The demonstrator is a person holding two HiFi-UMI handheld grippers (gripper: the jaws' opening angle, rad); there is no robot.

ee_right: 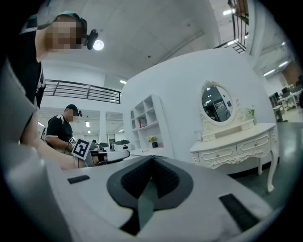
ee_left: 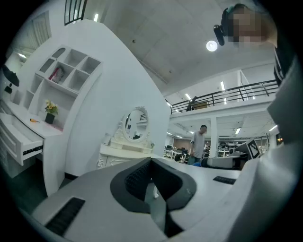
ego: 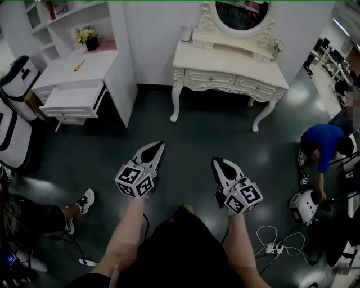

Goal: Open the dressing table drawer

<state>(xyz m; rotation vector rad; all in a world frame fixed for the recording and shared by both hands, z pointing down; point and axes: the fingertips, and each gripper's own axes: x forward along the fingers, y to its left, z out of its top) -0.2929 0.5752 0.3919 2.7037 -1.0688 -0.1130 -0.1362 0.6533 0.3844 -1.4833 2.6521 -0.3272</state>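
- Dark floor (ego: 191,132) is stretching between the person and the far wall.
- White bench (ego: 59,70) is standing at far left, its own drawer (ego: 73,100) hanging pulled out. A screwdriver (ego: 79,65) and flowers (ego: 87,36) are sitting on top, with shelves (ego: 62,11) rising behind.
- A black-and-white chair (ego: 17,79) is standing left of that bench.
- A person in blue (ego: 323,143) is crouching at right, near a white device (ego: 304,207). Cables (ego: 275,239) are lying on the floor beside them.
- Another person's shoe (ego: 85,199) is resting at lower left.
- Dressing table (ego: 228,59) is standing against the far wall at centre, oval mirror (ego: 242,14) on top. A white jar (ego: 186,32) is sitting at its left end and a small plant (ego: 277,46) at its right.
- Its two front drawers (ego: 211,77) are sitting flush and shut.
- Left gripper (ego: 156,147) is being held level over the floor, fingers (ee_left: 137,177) meeting at the tips with nothing between them.
- Right gripper (ego: 220,163) is being held level just beside it, fingers (ee_right: 168,177) likewise together and gripping nothing.
- Both are pointing toward the dressing table, well apart from it, with only bare floor lying between.
- In the left gripper view the dressing table (ee_left: 125,151) is showing beyond the tips, slightly left.
- In the right gripper view it (ee_right: 236,146) is standing off to the right.
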